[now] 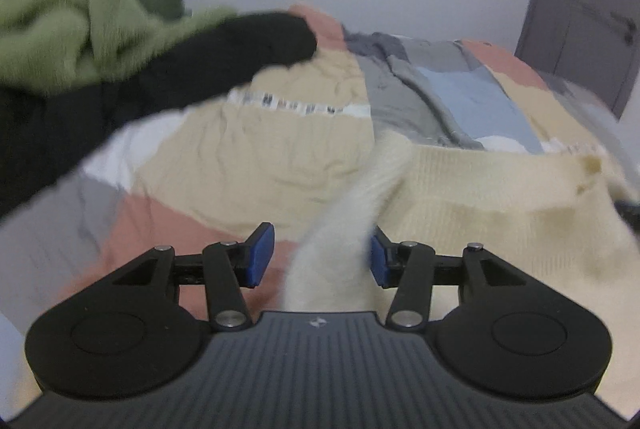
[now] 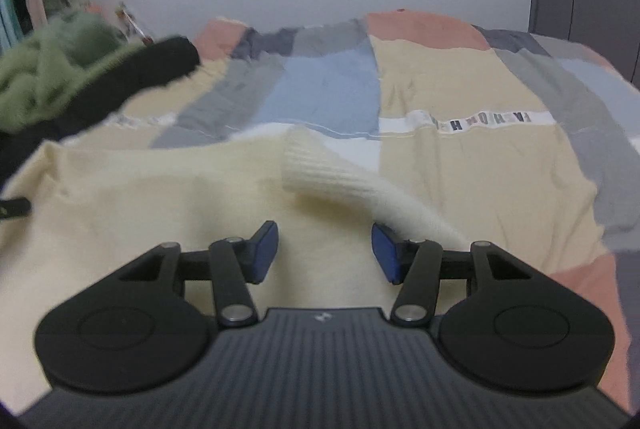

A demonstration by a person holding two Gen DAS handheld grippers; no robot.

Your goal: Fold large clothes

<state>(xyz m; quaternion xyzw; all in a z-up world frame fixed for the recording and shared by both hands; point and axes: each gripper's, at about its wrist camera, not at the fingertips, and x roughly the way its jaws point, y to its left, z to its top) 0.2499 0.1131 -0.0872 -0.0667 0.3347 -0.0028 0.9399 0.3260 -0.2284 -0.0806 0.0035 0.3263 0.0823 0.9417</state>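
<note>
A cream knit sweater point(image 2: 140, 189) lies spread on the bed; it also shows in the left wrist view point(image 1: 500, 197). My left gripper point(image 1: 322, 255) is open, its blue pads wide apart. A blurred cream sleeve point(image 1: 344, 229) hangs between the pads, close to the right pad. My right gripper point(image 2: 324, 253) is open over the sweater's body. The other sleeve point(image 2: 340, 181), with a ribbed cuff, lies folded over just ahead of it and runs past its right finger.
The bed has a patchwork cover point(image 2: 460, 89) in peach, beige, grey and blue. A green fuzzy garment point(image 1: 72, 25) and a black garment point(image 1: 160, 69) are piled at the left. A white wall is behind and a grey door point(image 1: 592, 9) at the right.
</note>
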